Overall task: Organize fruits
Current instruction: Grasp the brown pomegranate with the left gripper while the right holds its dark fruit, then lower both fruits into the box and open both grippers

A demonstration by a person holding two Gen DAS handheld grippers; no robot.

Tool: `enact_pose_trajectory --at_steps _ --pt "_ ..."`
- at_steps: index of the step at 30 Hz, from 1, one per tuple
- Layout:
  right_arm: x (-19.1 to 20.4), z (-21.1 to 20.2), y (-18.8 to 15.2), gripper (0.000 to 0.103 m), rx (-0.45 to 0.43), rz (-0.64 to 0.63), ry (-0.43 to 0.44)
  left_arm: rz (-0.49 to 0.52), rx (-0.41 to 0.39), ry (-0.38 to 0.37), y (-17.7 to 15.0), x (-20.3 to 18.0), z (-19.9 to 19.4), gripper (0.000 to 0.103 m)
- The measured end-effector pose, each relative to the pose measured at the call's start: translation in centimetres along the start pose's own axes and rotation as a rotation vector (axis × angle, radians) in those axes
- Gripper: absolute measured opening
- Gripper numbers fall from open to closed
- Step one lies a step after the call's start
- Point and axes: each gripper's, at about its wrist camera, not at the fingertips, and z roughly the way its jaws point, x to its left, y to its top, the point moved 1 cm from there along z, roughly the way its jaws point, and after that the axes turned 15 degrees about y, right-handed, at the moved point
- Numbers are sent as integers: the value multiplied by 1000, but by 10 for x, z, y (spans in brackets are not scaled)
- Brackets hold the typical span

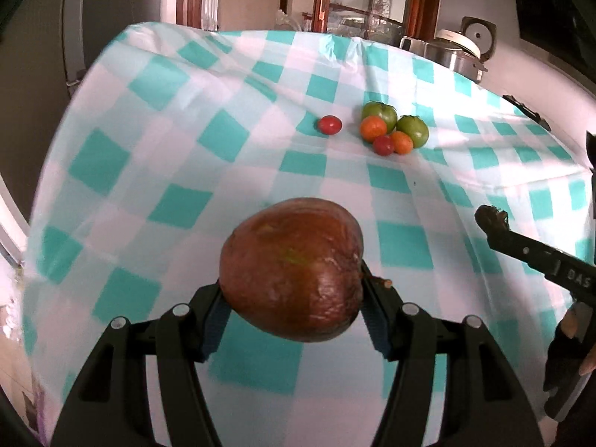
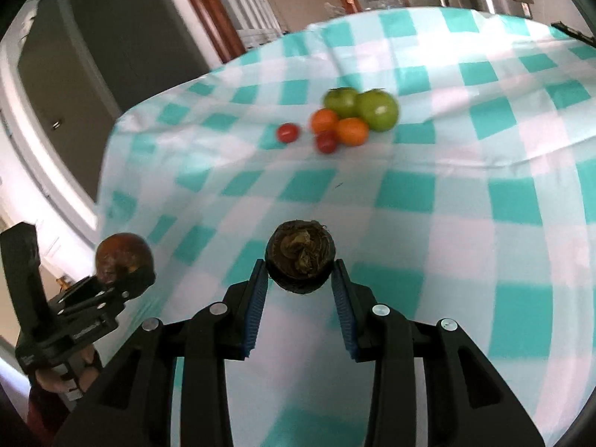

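While both grippers are loaded, what matters is how the cluster of fruit lies from each pair of jaws. Nearest, the left gripper [image 1: 292, 290] has its jaws clamped on a large brown fruit [image 1: 292, 270], pinched across its width with the bulk pushing forward past the fingertips, clear of the checked tablecloth [image 1: 156, 171]. The right gripper [image 2: 300, 272] has its jaws closed on a small dark round fruit [image 2: 300, 259], its rough brownish end turned toward the camera; from the left wrist view its tip shows off to the right and slightly forward of the left jaws.

Beyond both, well apart from the jaws, lies the cluster: two green fruits [image 1: 395, 121], two orange ones [image 1: 385, 134] and a red one [image 1: 383, 145] touching or nearly so, with a second red one [image 1: 329, 124] just left of them. From the left jaws the cluster lies ahead and to the right; from the right jaws, ahead and only slightly right. By my reading the right gripper has the straighter run, so neither arm should need to cross the other.
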Motion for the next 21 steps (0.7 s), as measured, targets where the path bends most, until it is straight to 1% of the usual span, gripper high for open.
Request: enact_pose_trajectory --at_steps 4,7,13,17,21 --pt "38 4 -18 36 38 -69 10 -6 -3 14 -22 29 -19 62" --pt "67 14 -29 36 73 -119 36 -22 8 25 -37 51 -26 62" --pt "135 44 -57 36 162 -282 81 -43 10 70 -63 91 -38 62" --pt "168 59 -74 36 211 -357 118 -72 12 89 -80 118 -46 62" --pt "199 69 -89 36 253 -426 153 -79 8 117 -97 138 -56 62"
